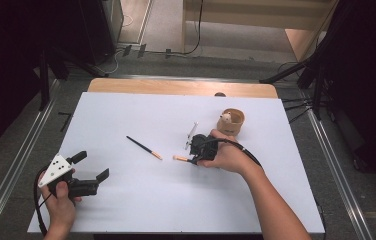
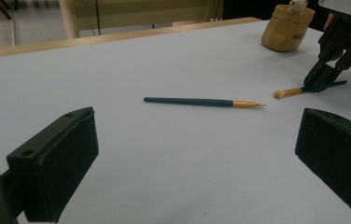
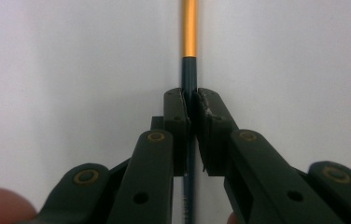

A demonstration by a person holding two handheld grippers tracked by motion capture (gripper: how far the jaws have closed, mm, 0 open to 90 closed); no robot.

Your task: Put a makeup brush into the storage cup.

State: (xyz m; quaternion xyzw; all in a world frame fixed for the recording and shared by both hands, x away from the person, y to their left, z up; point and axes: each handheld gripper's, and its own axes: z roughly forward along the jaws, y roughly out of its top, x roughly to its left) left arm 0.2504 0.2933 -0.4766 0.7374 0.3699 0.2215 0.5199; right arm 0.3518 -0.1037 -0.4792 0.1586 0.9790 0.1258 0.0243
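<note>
Two small paint brushes lie on the white table [image 1: 126, 200]. One brush [image 1: 145, 147] [image 2: 201, 101], dark-handled with an orange ferrule, rests loose near the middle. My right gripper [image 1: 193, 159] [image 2: 320, 81] [image 3: 191, 107] is shut on the dark handle of the second brush [image 1: 179, 158] [image 2: 288, 92] [image 3: 190, 32], low over the table, its pale tip pointing left. My left gripper [image 1: 90, 172] [image 2: 197, 158] is held open at the front left, nothing between its jaws, facing the loose brush from a distance.
A tan cup [image 1: 232, 122] [image 2: 288, 28] with a small pale figure on top stands just behind the right hand. A thin silver stick [image 1: 192, 131] lies beside the right gripper. A wooden strip [image 1: 176, 87] runs along the far edge of the table.
</note>
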